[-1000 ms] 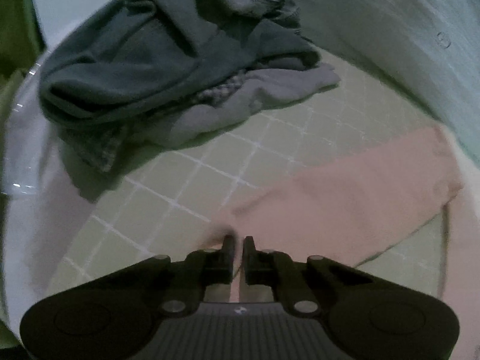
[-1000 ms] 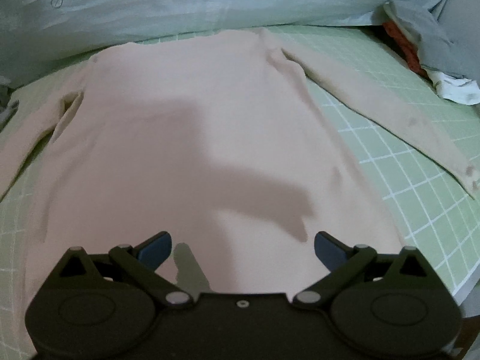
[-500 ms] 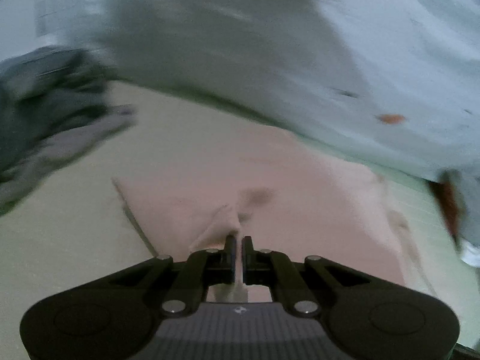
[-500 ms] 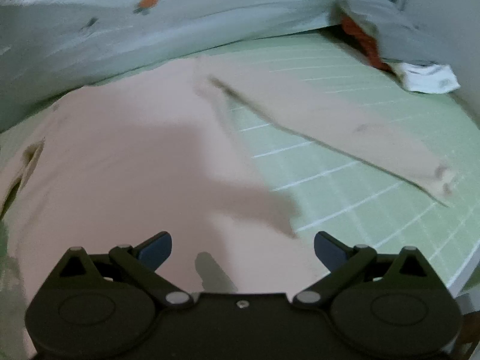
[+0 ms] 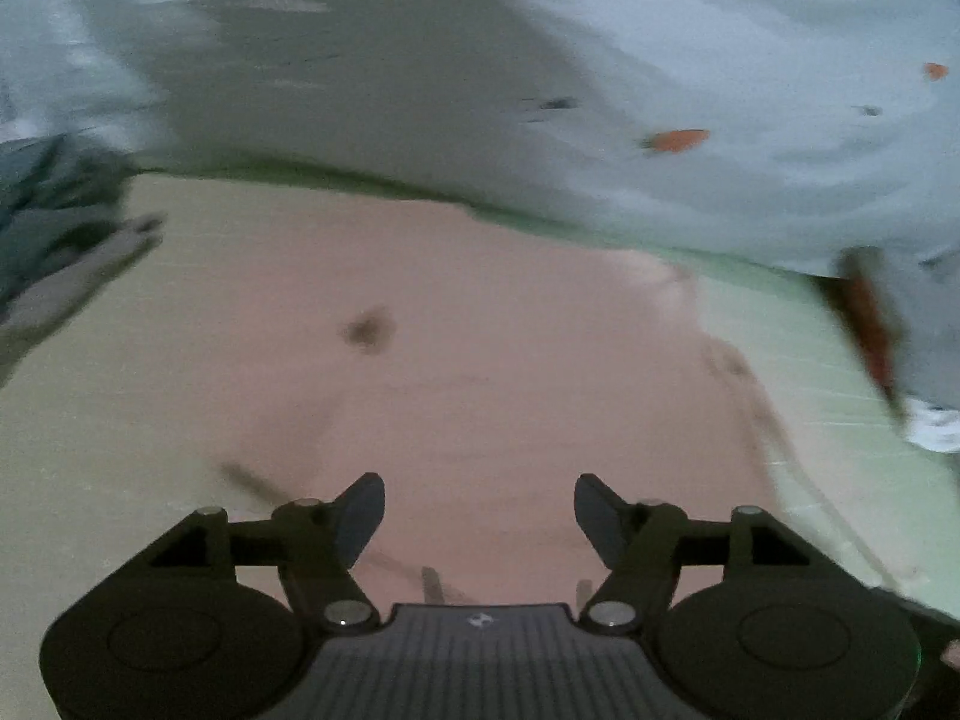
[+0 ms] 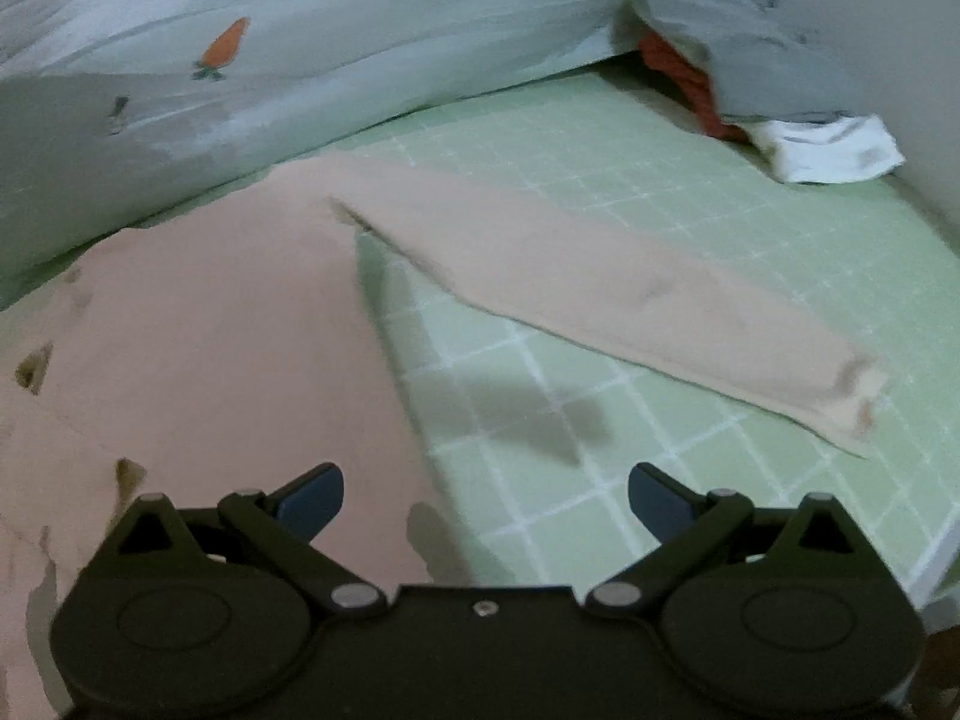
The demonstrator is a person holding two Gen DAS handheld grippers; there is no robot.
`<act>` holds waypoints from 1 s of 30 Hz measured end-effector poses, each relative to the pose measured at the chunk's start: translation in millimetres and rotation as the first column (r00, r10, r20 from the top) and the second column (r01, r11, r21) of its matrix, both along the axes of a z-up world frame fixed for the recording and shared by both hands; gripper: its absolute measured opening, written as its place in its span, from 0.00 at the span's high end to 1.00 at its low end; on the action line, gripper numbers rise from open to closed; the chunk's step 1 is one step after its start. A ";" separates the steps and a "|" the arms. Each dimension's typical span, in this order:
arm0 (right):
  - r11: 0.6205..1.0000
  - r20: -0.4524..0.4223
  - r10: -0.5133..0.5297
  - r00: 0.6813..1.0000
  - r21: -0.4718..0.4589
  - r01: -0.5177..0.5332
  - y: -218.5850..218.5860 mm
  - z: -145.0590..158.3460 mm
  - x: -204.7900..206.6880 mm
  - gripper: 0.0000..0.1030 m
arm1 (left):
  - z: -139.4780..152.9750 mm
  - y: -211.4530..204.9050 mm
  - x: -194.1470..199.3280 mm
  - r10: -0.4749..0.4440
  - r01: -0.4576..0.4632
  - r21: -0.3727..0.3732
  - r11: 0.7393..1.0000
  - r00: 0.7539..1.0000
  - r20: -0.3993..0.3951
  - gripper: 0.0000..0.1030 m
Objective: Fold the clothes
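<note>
A pale pink long-sleeved top (image 5: 480, 372) lies flat on a green checked sheet (image 6: 660, 180). In the left wrist view, which is blurred, my left gripper (image 5: 479, 510) hovers open over the top's body with nothing between its fingers. In the right wrist view my right gripper (image 6: 485, 495) is open above the top's right side edge. The top's body (image 6: 198, 360) fills the left, and its right sleeve (image 6: 600, 294) stretches out over the sheet to the right, the cuff (image 6: 852, 384) lying flat.
A light quilt with carrot prints (image 6: 300, 60) is bunched along the far side. A heap of grey, orange and white clothes (image 6: 750, 72) sits at the far right corner. Dark grey garments (image 5: 48, 228) lie at the left. The bed edge (image 6: 936, 552) runs close on the right.
My left gripper, shut on the left sleeve before, carried it over the top's body and has now opened and let go. My right gripper stayed open and swung right toward the other sleeve.
</note>
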State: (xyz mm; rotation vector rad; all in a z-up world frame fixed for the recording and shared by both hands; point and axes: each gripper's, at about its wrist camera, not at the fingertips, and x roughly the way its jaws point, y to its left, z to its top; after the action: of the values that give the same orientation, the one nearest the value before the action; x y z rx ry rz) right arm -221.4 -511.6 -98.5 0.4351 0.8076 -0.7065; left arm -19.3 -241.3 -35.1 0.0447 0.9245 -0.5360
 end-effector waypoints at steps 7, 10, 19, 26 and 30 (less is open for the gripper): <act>0.994 0.038 0.112 0.993 0.013 -0.113 50.2 -0.8 49.7 0.00 | -10.7 66.3 20.2 0.114 -0.114 0.060 0.992 0.993 -0.011 0.21; 0.983 0.040 0.178 0.983 0.028 -0.179 81.9 -3.7 73.4 0.00 | -13.3 89.1 30.8 0.107 -0.106 0.067 0.992 0.994 -0.017 0.19; 0.970 -0.002 0.241 0.971 0.021 -0.240 149.6 -18.3 126.7 0.26 | -18.6 128.4 53.6 0.041 -0.041 0.099 0.994 0.999 0.001 0.18; 0.946 -0.030 0.322 0.946 -0.031 -0.323 158.6 -14.0 130.8 0.87 | -20.8 126.6 59.8 0.058 -0.055 0.076 0.996 0.998 -0.036 0.18; 0.929 0.010 0.370 0.929 -0.016 -0.370 137.9 2.4 129.6 0.98 | -15.8 110.7 56.4 0.083 -0.083 0.006 0.997 0.993 -0.079 0.18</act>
State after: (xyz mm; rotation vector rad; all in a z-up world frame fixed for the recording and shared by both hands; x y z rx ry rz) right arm -91.8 -373.7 -96.1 0.2628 0.8429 -0.3563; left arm 37.1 -130.6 -50.9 -0.0129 0.9998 -0.4619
